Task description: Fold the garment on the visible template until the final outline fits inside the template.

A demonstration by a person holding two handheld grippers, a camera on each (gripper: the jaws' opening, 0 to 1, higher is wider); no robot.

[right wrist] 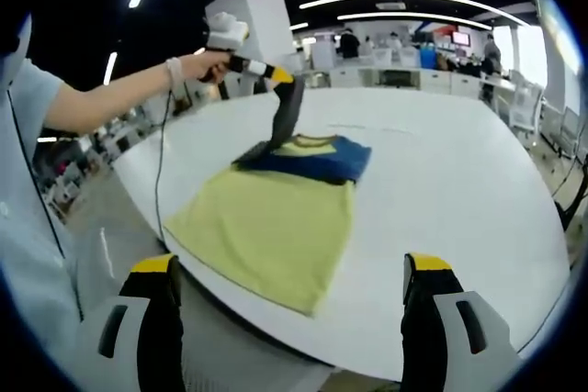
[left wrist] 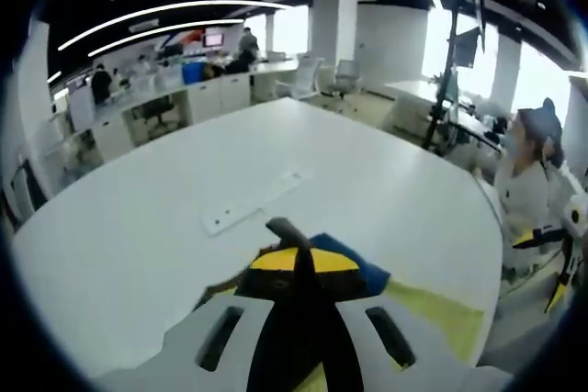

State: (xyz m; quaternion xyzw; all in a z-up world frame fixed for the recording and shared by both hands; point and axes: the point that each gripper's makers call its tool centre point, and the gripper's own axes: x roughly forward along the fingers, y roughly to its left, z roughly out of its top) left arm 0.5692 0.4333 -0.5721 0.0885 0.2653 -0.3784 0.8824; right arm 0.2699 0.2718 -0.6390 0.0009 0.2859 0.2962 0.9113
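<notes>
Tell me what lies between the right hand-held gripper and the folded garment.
In the right gripper view, the yellow template sheet on the white table lies between the right hand-held gripper and the blue-and-yellow garment.

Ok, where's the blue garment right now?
In the right gripper view, the blue garment lies folded at the far end of the yellow template, with the left gripper clamping its left edge.

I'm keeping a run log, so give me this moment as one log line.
left claw: shut on garment edge | right claw: open, hovering off table | garment: folded on yellow template | table: white
</notes>
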